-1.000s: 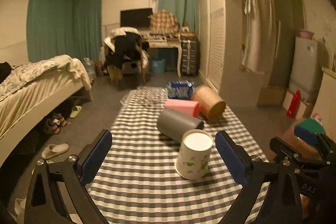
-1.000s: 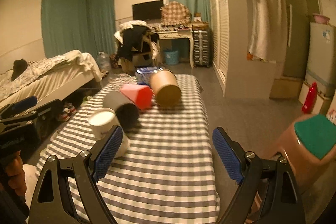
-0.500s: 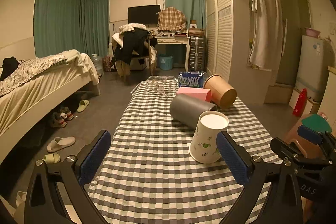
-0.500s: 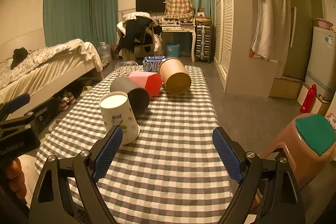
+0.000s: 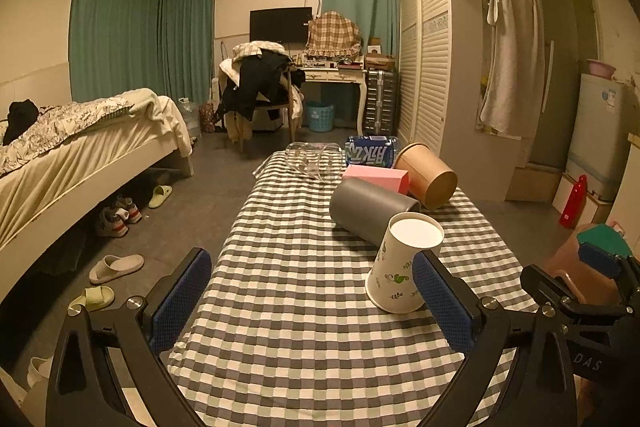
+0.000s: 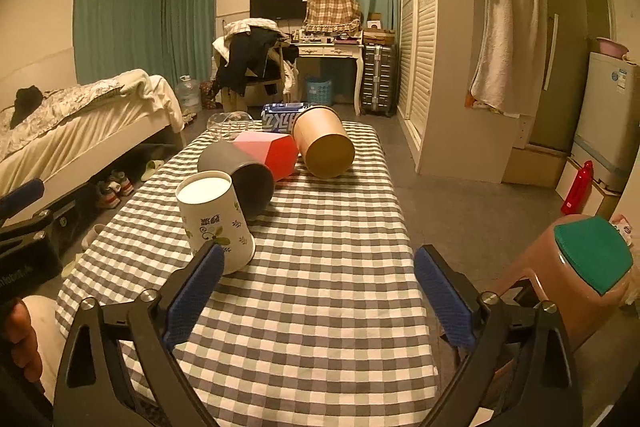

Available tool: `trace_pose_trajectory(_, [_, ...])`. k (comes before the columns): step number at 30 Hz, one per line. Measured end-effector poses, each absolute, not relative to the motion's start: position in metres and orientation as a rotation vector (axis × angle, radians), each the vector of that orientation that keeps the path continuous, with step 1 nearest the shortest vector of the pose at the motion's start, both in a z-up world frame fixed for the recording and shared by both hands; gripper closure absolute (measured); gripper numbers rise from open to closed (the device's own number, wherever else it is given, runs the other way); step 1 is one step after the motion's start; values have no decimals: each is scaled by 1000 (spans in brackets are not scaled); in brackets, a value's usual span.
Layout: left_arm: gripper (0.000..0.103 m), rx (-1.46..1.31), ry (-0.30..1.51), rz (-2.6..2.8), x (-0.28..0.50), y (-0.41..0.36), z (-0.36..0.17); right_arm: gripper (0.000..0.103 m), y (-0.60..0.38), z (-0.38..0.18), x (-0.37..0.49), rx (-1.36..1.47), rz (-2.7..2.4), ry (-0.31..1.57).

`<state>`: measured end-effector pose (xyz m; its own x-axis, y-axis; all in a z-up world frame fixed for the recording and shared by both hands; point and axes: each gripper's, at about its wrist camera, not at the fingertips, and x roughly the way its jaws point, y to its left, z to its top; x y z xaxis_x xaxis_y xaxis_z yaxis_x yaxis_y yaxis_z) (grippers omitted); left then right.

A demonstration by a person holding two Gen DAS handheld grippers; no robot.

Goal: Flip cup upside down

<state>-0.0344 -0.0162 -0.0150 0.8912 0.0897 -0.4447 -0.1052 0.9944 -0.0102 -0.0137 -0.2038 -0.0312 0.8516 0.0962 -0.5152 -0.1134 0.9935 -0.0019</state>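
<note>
The left tongs [image 5: 312, 303] hang wide apart and hold nothing, low over the near end of the checked surface [image 5: 288, 339]; the right tongs [image 6: 320, 299] are just as wide and empty. Between their lines of sight stands the white leaf-printed cup [image 5: 404, 267], already mouth-down with its base on top. Just behind it lie a grey cup [image 5: 370, 209], a pink box [image 5: 376, 178] and a brown tub [image 5: 428, 175], so the task looks done.

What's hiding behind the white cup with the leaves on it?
Right behind the white cup a grey cup lies on its side, with a pink box farther back. The grey cup's lower side is covered.
</note>
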Motion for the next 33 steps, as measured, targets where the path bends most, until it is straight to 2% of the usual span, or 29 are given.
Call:
trace_pose_trajectory(1, [0,-37,459,102,-35,-16,-15,0,-204,-31,-13,-33,99,537])
trace_pose_trajectory(33, [0,-42,472,112,-33,-13,-19,0,-204,-29,-13,-44,67,529])
